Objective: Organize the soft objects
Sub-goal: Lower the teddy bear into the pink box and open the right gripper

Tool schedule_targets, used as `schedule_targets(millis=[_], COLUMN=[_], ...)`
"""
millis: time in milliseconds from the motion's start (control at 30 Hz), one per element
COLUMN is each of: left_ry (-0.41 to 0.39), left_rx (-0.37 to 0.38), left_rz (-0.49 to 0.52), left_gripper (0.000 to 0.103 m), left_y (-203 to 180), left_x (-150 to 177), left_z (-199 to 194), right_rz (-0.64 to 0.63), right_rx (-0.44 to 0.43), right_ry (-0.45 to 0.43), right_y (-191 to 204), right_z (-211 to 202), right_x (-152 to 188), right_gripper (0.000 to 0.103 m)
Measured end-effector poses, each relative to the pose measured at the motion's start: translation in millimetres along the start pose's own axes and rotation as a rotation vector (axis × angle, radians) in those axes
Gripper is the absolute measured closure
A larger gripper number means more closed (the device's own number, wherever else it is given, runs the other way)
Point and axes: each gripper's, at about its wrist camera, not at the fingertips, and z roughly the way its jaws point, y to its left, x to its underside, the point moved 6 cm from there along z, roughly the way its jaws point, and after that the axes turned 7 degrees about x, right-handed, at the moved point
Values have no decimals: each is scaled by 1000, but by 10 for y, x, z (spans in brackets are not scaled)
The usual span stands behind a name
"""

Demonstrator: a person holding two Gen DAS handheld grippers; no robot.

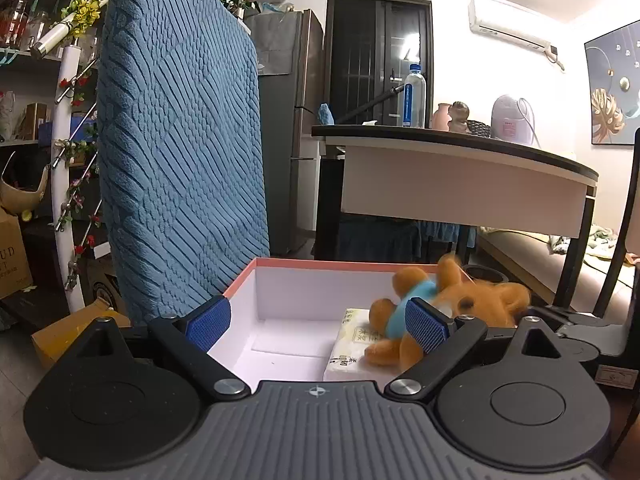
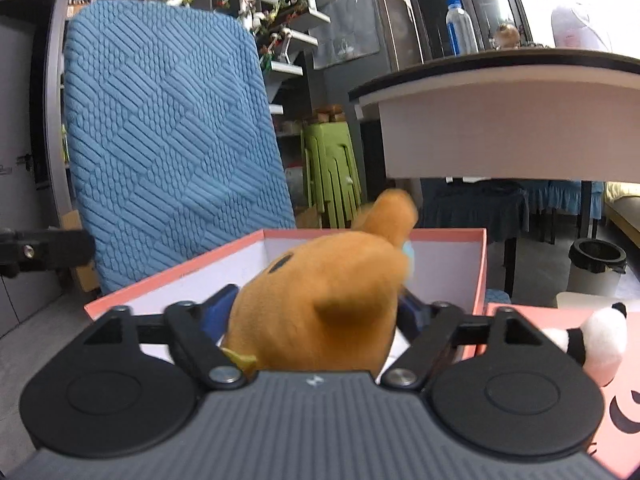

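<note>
We are lowering an orange plush toy (image 2: 320, 304), clamped in our right tool (image 2: 316, 312), into the pink box (image 1: 320, 266) onto a tissue pack (image 1: 350, 344); our left tool (image 1: 318, 322) is hanging spread and empty; a panda toy (image 2: 596, 340) is waiting outside.

The left gripper (image 1: 318, 326) stands wide open, fingers spread — the right gripper (image 2: 316, 312) is clamped on something.
</note>
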Motion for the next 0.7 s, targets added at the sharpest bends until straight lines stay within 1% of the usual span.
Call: schedule_targets(millis=[133, 233, 467, 567, 700], left_ry=[-5, -4, -9, -12, 1], left_rx=[1, 11, 45, 65, 96], left_rz=[8, 6, 38, 48, 58], left_gripper=[7, 7, 7, 7, 7], left_y=[-73, -151, -436, -567, -739], left_x=[8, 6, 15, 30, 51], left_z=[7, 47, 144, 195, 285], right_rz=[-21, -9, 17, 25, 43], right_rx=[18, 33, 104, 148, 197], right_ry=[-47, -68, -91, -105, -112], right_y=[-62, -182, -612, -832, -1115], right_z=[-105, -229, -597, -793, -1043], right_x=[-76, -135, -192, -210, -180], right_gripper=[8, 6, 5, 4, 4])
